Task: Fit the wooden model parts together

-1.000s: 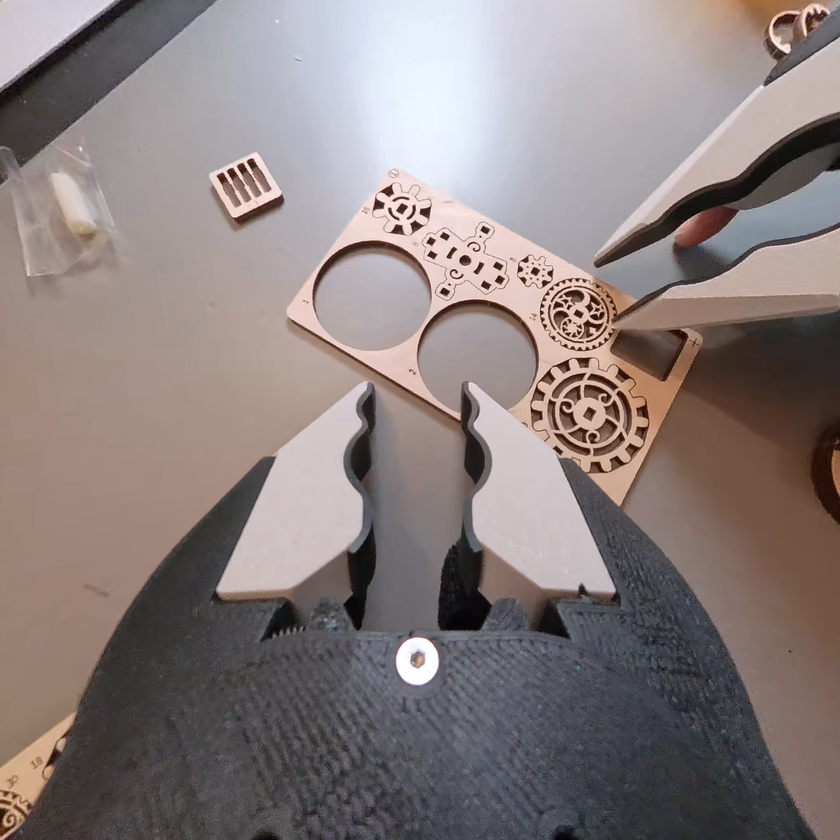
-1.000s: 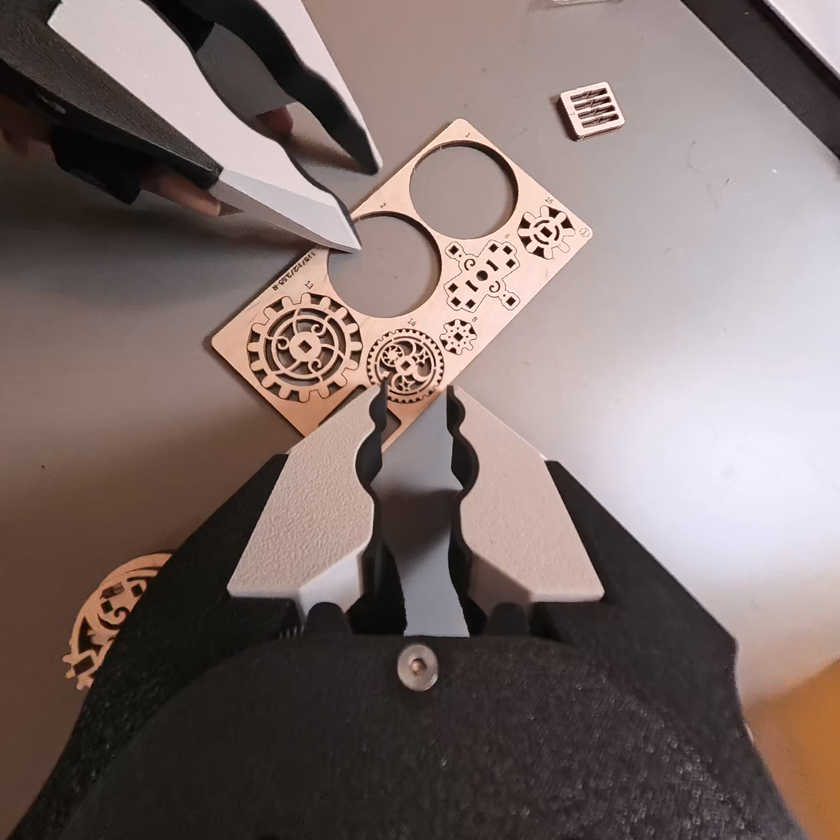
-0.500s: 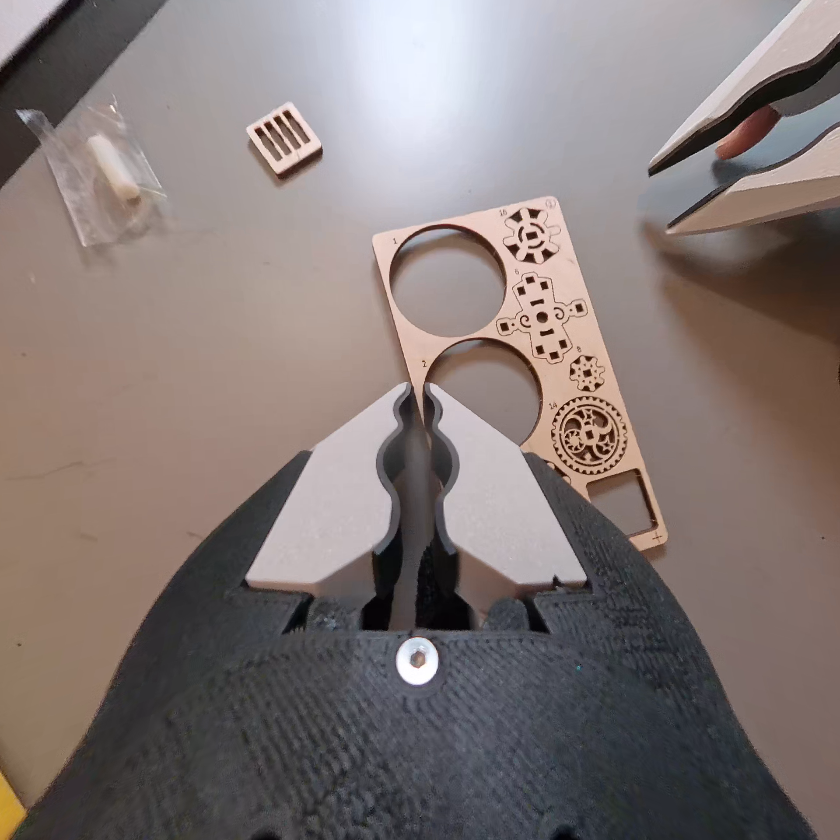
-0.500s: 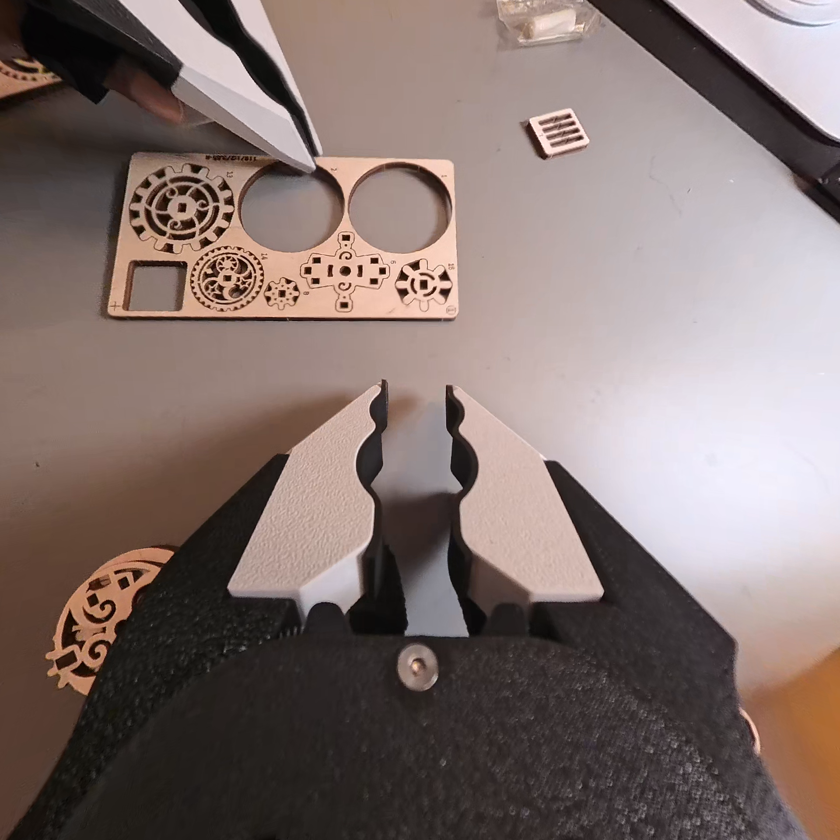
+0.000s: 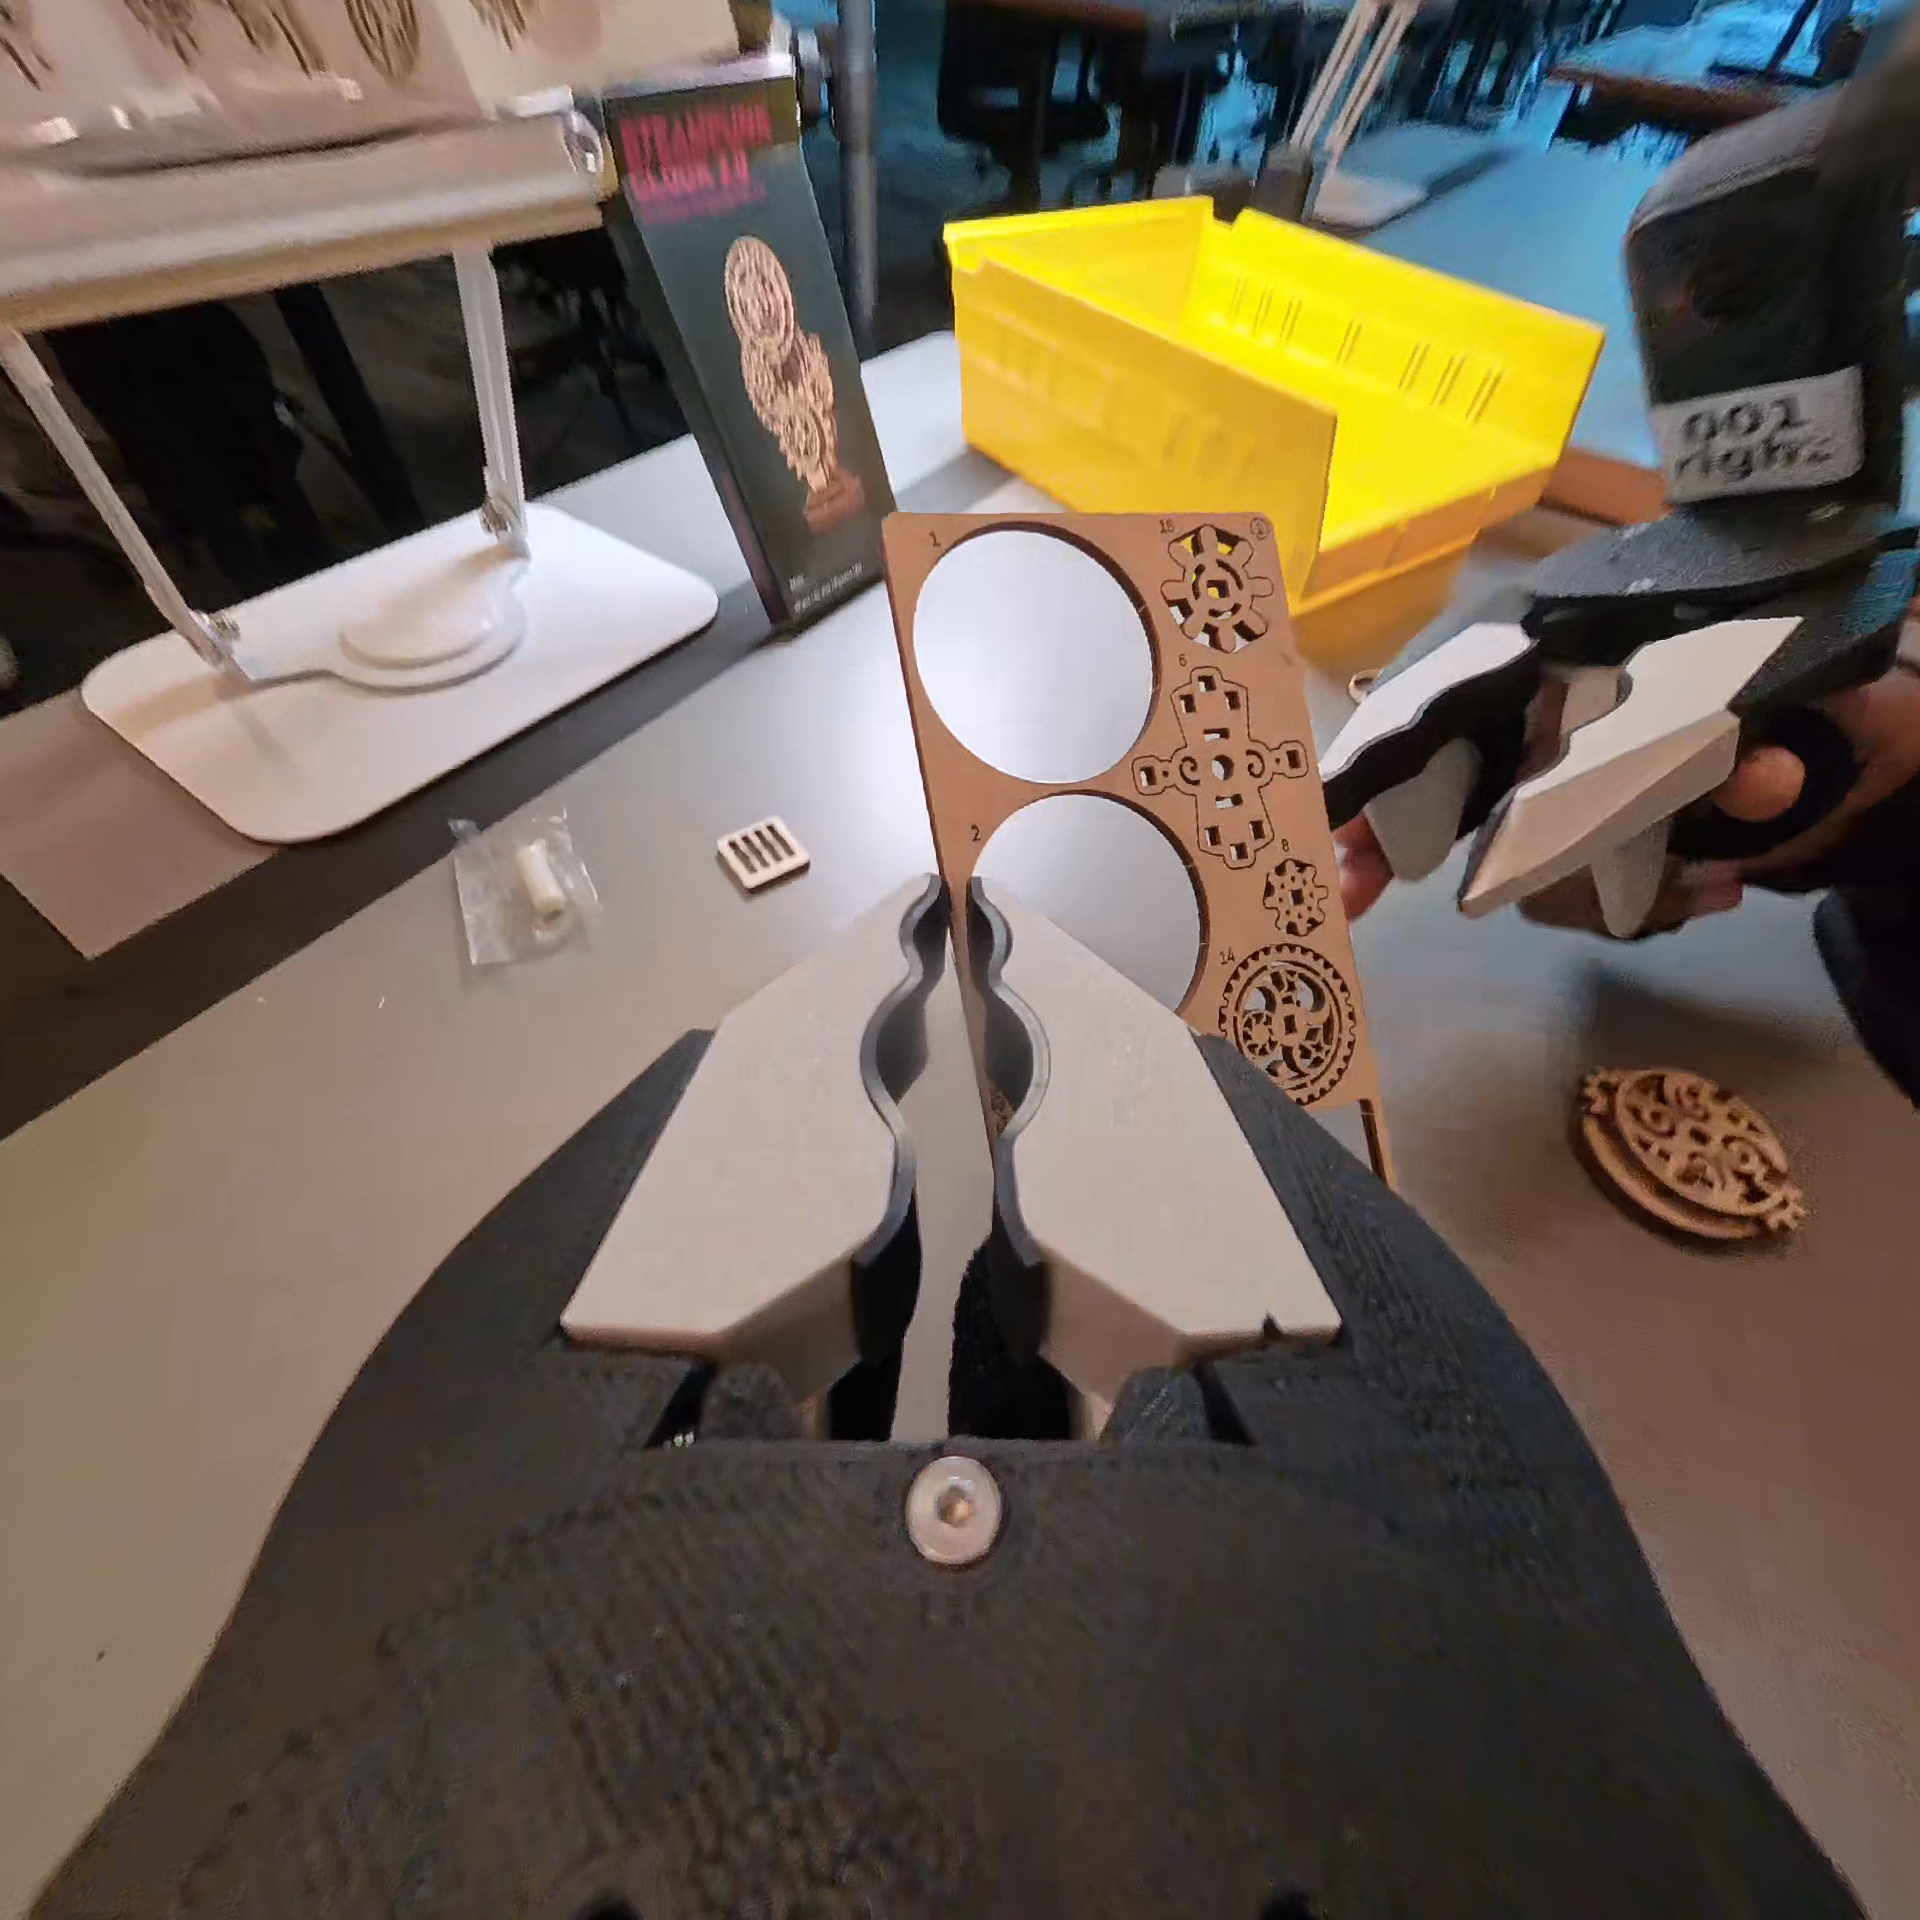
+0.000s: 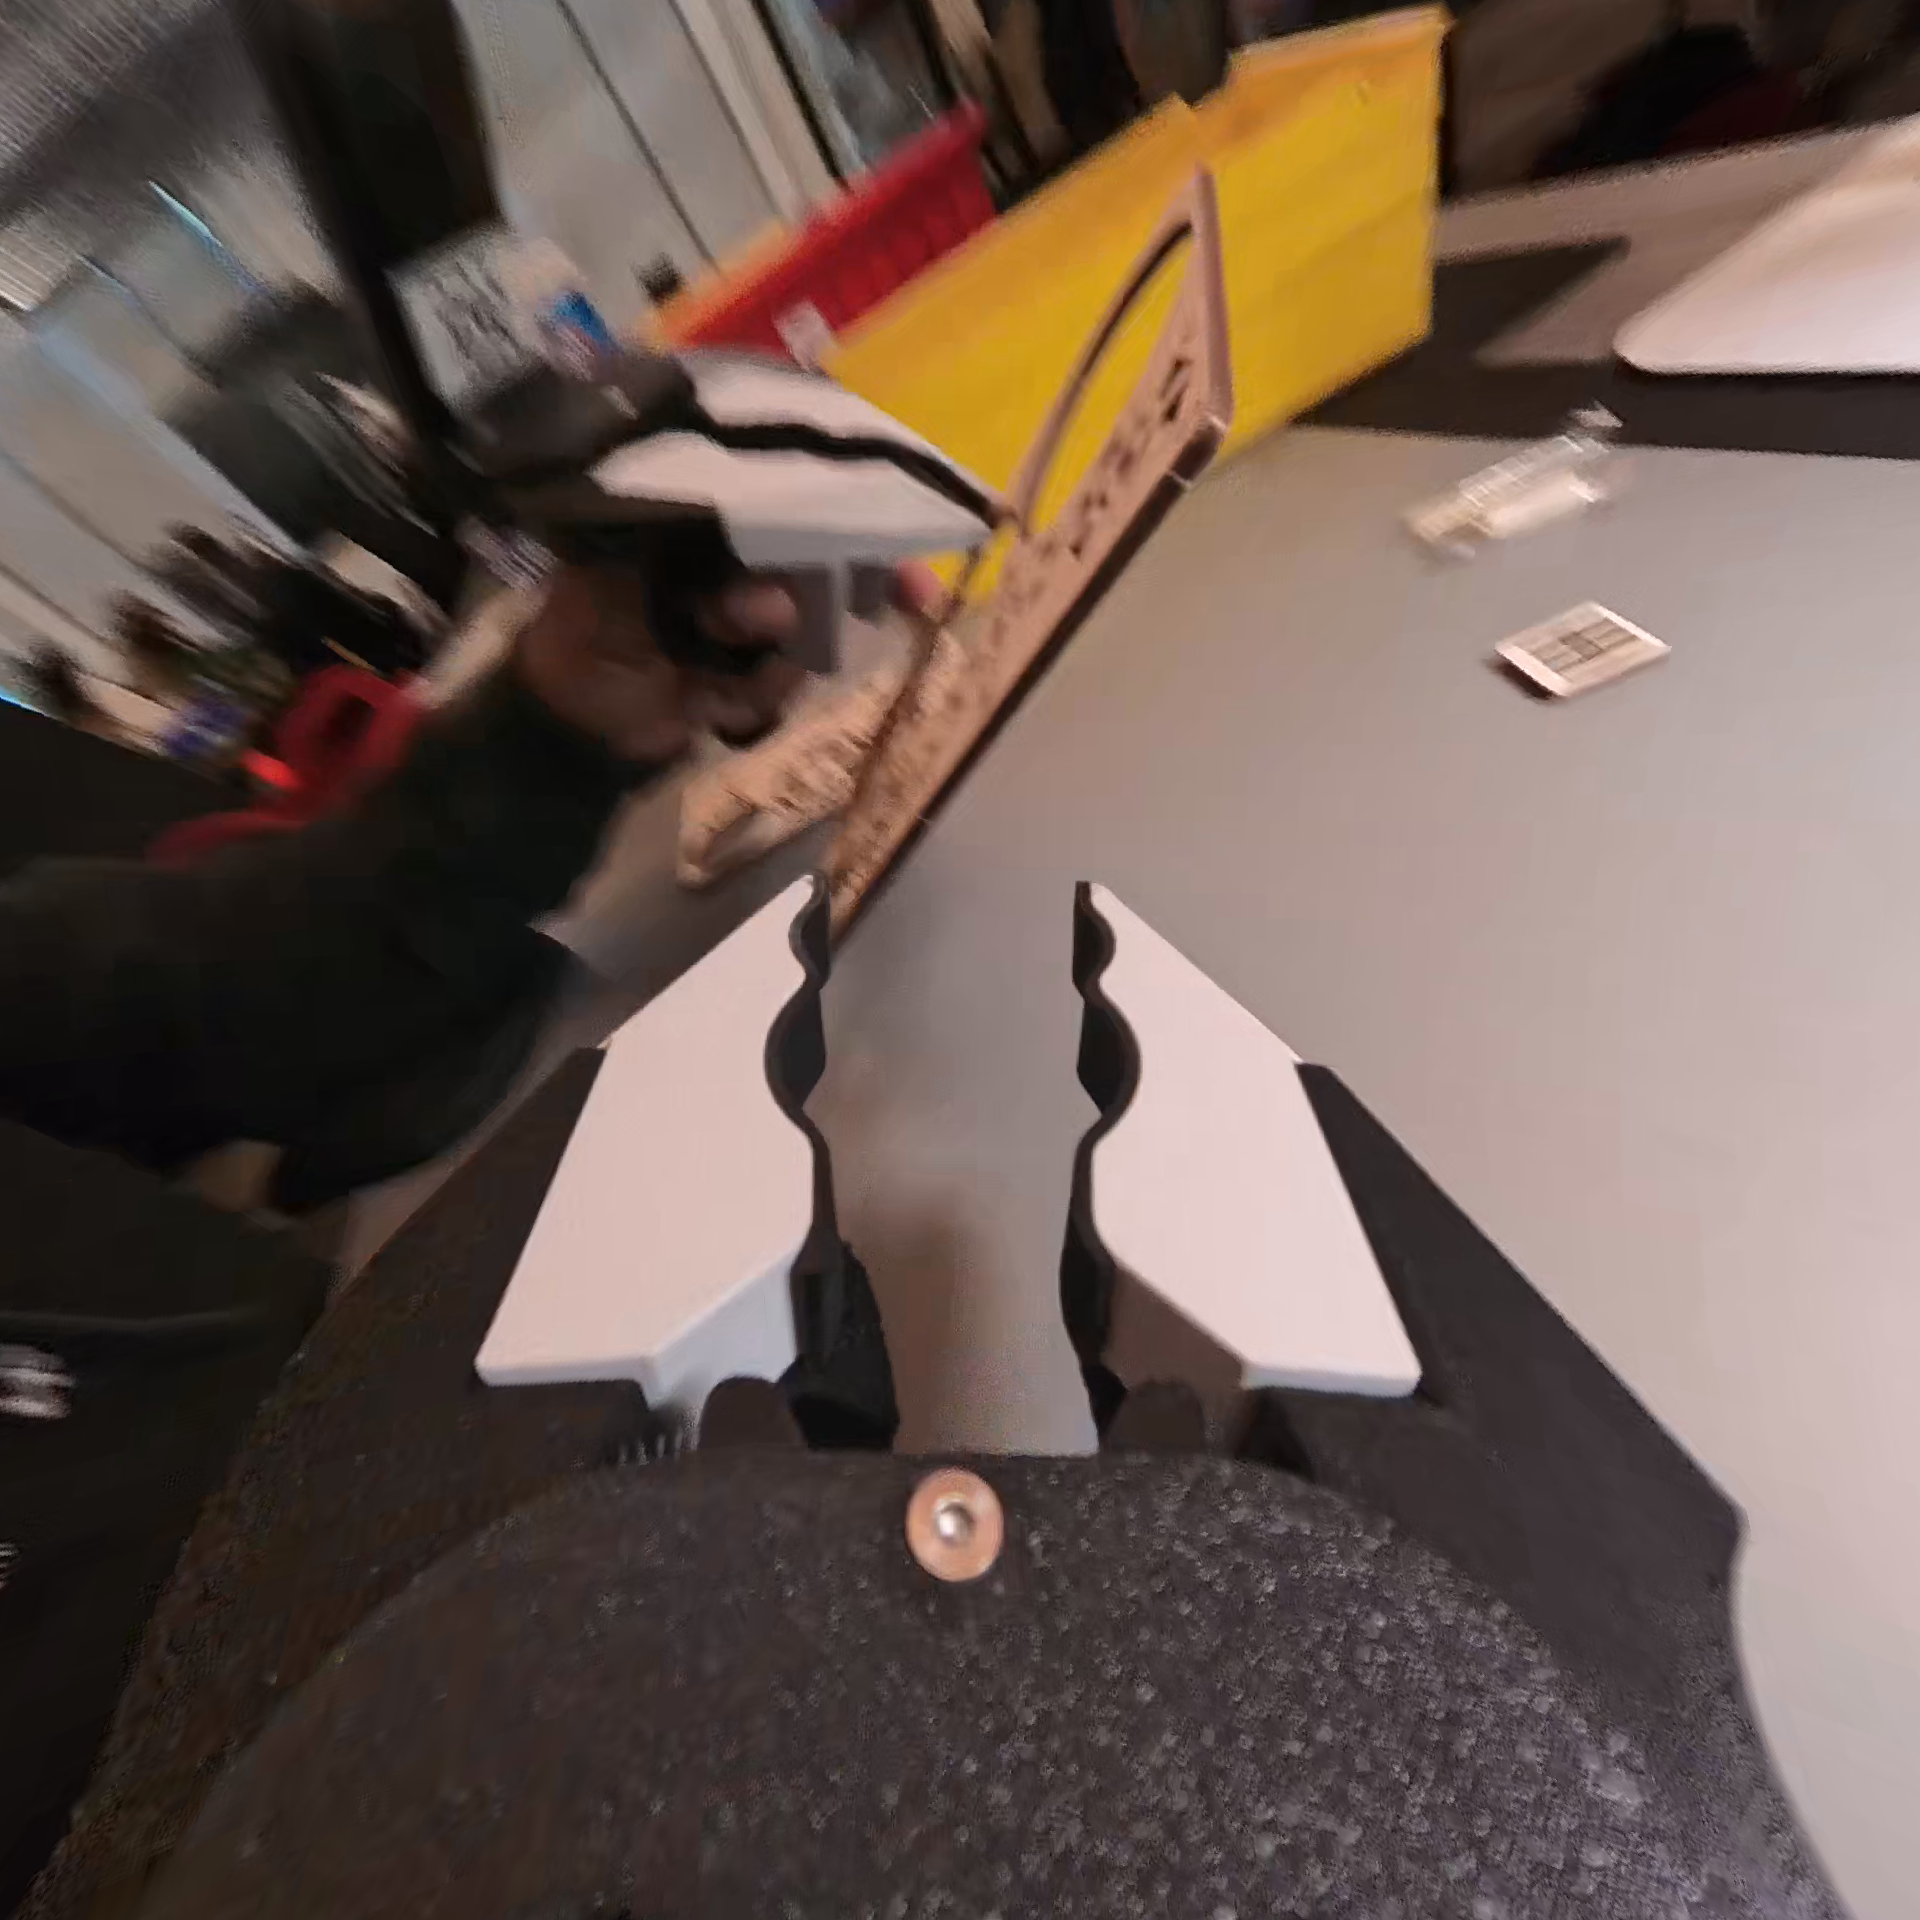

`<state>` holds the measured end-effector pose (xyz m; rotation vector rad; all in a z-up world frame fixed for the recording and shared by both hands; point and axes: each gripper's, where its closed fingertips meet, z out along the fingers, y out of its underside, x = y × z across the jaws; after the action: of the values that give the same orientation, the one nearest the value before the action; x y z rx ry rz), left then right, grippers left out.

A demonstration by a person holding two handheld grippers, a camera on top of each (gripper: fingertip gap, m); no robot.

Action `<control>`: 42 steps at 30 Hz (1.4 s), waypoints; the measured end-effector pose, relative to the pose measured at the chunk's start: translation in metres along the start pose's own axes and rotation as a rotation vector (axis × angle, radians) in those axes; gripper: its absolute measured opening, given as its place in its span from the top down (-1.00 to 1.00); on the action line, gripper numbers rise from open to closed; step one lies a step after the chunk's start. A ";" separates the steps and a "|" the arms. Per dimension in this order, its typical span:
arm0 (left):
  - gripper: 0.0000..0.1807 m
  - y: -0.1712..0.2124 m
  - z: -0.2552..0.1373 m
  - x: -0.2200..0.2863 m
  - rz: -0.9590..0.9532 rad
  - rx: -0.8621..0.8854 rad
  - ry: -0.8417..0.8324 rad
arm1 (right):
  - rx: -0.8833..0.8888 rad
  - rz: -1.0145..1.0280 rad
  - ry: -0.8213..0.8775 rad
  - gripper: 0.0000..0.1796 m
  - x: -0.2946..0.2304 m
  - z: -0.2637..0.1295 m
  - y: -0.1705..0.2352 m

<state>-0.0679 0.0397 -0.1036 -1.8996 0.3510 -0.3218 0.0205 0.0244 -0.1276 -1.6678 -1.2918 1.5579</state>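
Plywood sheet (image 5: 1049, 748), laser-cut, with two round holes and several gear parts left in it: I hold it upright above the grey table (image 5: 312, 1091), my left gripper (image 5: 958, 902) pinching its long edge, jaws pressed together on the thin board. Left wrist view, sharp: the sheet's face with its gears and cross-shaped piece; a small slatted wooden square (image 5: 763, 858) lying flat on the table; a clear bag (image 5: 525, 883) with a small white piece near it; a dark box (image 5: 758, 353) standing upright behind; a white stand base (image 5: 416, 665) at the far left; a yellow bin (image 5: 1299, 343) behind the sheet; a round assembled gear disc (image 5: 1688, 1155) flat on the table to the right. My right gripper (image 5: 1496, 831) shows there too, beside the sheet's right edge, jaws spread and empty, fingers of my hand (image 5: 1766, 779) around the handle. Right wrist view, badly blurred: my right gripper (image 6: 948, 904) with jaws wide apart and nothing between them; the sheet (image 6: 1122, 436) seen nearly edge-on against the yellow bin (image 6: 1330, 187); my left gripper (image 6: 977, 488) clamped on it; the slatted square (image 6: 1581, 646) and the bag (image 6: 1507, 499) on the table to the right. The gear disc and dark box do not show in this view; a red item (image 6: 894, 239) behind the bin shows only here.
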 end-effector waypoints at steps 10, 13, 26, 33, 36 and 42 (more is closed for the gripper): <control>0.66 -0.027 -0.012 0.039 -0.094 0.183 0.171 | 0.178 0.112 -0.212 0.99 -0.022 -0.021 -0.041; 0.32 -0.008 -0.012 0.064 -0.220 0.061 0.416 | 0.180 0.116 -0.268 0.99 -0.031 -0.026 -0.043; 1.00 0.009 -0.013 0.046 -0.484 0.069 0.514 | -0.652 -0.588 0.050 0.30 -0.032 -0.084 0.075; 1.00 0.017 -0.006 0.028 -0.474 0.046 0.389 | -0.732 -0.655 0.082 0.39 -0.044 -0.076 0.132; 1.00 0.016 -0.009 0.023 -0.494 0.074 0.371 | -0.737 -0.684 0.063 0.49 -0.039 -0.055 0.128; 1.00 0.003 -0.022 0.003 -0.600 0.211 0.368 | -0.736 -0.679 0.092 0.49 0.008 -0.006 0.092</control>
<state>-0.0738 0.0181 -0.0988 -1.6974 -0.0263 -1.0740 0.0523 -0.0054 -0.2090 -1.3850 -2.2398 0.6231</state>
